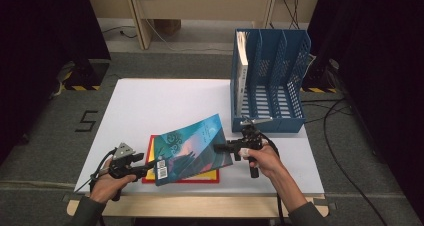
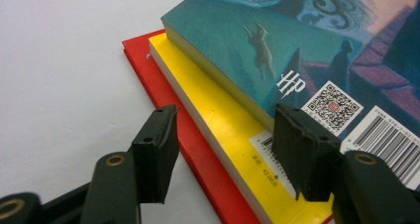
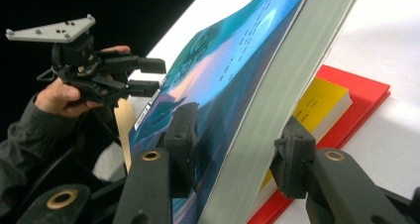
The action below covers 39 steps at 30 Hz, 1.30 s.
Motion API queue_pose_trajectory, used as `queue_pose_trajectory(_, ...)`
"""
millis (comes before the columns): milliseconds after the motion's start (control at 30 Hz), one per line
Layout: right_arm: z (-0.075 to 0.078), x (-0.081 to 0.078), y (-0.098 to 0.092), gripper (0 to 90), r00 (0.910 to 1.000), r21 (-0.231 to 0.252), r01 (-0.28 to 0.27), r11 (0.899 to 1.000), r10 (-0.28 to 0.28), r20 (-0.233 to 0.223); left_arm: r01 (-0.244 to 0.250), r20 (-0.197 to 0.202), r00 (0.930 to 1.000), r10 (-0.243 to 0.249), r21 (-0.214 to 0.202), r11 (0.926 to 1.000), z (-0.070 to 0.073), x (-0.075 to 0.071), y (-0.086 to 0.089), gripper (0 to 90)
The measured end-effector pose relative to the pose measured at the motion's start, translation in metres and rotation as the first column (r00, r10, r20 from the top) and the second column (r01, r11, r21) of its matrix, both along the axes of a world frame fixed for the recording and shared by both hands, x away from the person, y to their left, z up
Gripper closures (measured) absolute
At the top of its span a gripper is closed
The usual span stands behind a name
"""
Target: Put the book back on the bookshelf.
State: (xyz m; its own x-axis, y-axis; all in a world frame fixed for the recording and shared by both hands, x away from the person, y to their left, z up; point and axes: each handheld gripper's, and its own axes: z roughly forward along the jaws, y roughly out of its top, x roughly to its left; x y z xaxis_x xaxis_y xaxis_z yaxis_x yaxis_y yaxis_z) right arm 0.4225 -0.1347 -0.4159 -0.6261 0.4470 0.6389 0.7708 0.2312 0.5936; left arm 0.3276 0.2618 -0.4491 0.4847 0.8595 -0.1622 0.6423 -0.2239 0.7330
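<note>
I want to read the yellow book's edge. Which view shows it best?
The left gripper view: the yellow book lies close, price label readable. The right gripper view shows one corner; the high view, a thin strip.

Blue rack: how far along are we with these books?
Done: one book stands in the blue rack's leftmost slot. In hand: the right gripper clamps the teal book, tilted up off the stack; the left gripper is shut at its barcode corner. Left: rack it, then probably the yellow book and red book.
</note>
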Motion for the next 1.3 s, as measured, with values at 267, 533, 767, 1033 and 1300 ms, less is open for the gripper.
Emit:
queue_pose_trajectory(267, 0.014, 0.011, 0.017, 60.4, 0.9965, -0.057, -0.065, 0.996, 0.062, -0.057, -0.003, 0.012, 0.9999, 0.003, -0.004, 1.0000, -0.002, 0.001, -0.001, 39.5)
queue_pose_trajectory(533, 0.047, 0.013, 0.024, 64.4, 0.9929, -0.159, -0.111, 0.981, 0.117, 0.024, 0.003, 0.014, 0.9999, -0.003, -0.017, 0.9998, -0.006, 0.004, -0.005, 22.3)
queue_pose_trajectory(767, 0.078, 0.017, 0.022, 68.9, 0.9836, -0.242, -0.144, 0.959, 0.166, 0.070, -0.063, 0.013, 0.9978, 0.065, -0.083, 0.9945, -0.007, 0.009, 0.007, 16.9)
queue_pose_trajectory(1033, 0.116, 0.021, -0.001, 71.4, 0.9858, -0.335, -0.089, 0.938, 0.131, 0.105, -0.201, 0.006, 0.9794, 0.202, -0.027, 0.9791, -0.019, 0.022, 0.042, 16.5)
queue_pose_trajectory(1300, 0.147, 0.015, -0.024, 73.6, 0.9838, -0.406, -0.026, 0.914, 0.095, 0.152, -0.238, -0.004, 0.9708, 0.240, 0.118, 0.9641, -0.033, 0.027, 0.057, 14.8)
